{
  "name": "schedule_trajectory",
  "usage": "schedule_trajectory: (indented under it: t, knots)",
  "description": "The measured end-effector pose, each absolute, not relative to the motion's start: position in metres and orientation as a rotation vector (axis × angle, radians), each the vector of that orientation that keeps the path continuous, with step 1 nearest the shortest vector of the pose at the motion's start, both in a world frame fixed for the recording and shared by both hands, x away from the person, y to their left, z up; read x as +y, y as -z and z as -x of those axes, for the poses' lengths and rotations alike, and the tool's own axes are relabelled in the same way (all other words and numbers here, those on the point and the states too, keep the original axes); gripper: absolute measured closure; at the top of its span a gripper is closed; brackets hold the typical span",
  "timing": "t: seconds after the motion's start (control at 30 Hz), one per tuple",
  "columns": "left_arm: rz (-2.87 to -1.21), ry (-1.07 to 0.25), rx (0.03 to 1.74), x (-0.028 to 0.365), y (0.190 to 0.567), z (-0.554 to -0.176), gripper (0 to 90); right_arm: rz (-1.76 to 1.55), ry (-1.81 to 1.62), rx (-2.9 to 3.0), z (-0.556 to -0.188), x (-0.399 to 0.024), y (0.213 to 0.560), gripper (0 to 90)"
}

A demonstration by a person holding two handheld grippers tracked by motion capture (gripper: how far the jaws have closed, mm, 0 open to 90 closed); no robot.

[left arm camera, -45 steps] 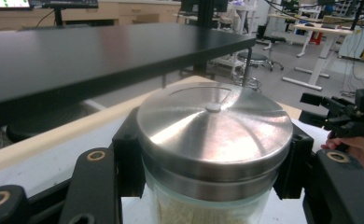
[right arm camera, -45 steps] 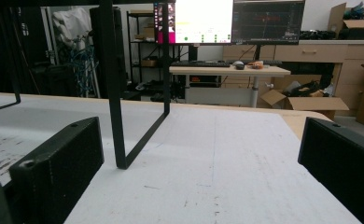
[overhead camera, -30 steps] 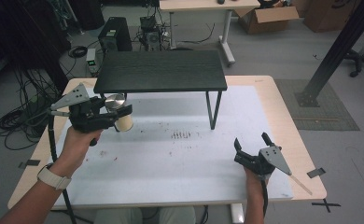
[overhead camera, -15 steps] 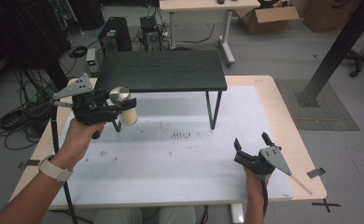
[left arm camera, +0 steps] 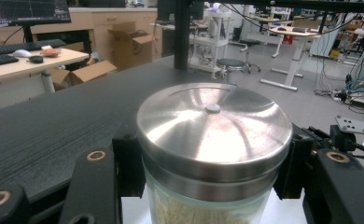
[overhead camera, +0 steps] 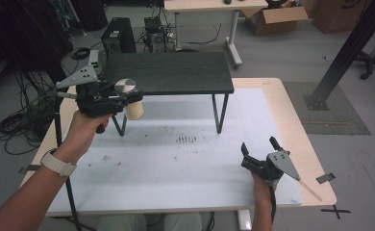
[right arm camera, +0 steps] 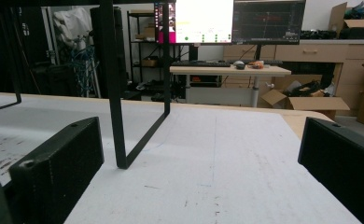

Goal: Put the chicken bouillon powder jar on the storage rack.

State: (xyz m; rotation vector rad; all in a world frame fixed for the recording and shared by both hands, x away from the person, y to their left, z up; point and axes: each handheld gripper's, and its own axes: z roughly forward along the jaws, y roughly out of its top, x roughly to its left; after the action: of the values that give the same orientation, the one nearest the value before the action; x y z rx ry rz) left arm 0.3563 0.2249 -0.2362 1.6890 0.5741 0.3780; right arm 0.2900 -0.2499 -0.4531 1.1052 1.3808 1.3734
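Note:
A glass jar (overhead camera: 130, 98) with a shiny steel lid (left arm camera: 213, 126) and pale contents hangs in the air at the left front corner of the black raised shelf (overhead camera: 168, 73). My left gripper (overhead camera: 128, 102) is shut on the jar just under its lid, about level with the shelf top. In the left gripper view both black jaws press the jar's neck, and the shelf's dark wood top (left arm camera: 54, 135) stretches away behind it. My right gripper (overhead camera: 261, 151) rests low on the white mat near the front right, open with nothing between its jaws.
The shelf stands on thin black metal legs (right arm camera: 117, 93) at the back of the white mat (overhead camera: 176, 159). Dark smudges (overhead camera: 185, 139) mark the mat's middle. A black post (overhead camera: 342, 53) rises off the table's right side. Desks, boxes and monitors lie beyond.
My left gripper has lifted the jar and carried it right, from beside the shelf's left front leg up to the level of the shelf top. The right gripper has kept still.

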Motion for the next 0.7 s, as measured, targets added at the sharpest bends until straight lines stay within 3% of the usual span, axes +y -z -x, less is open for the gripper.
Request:
schedule_trajectory:
  t: [0.7]
  knots:
    - [-1.708,-0.395,0.545,0.206,0.206,-0.389,42.7,-1.107,-1.375,1.385,-0.290,-0.250,0.453,0.0]
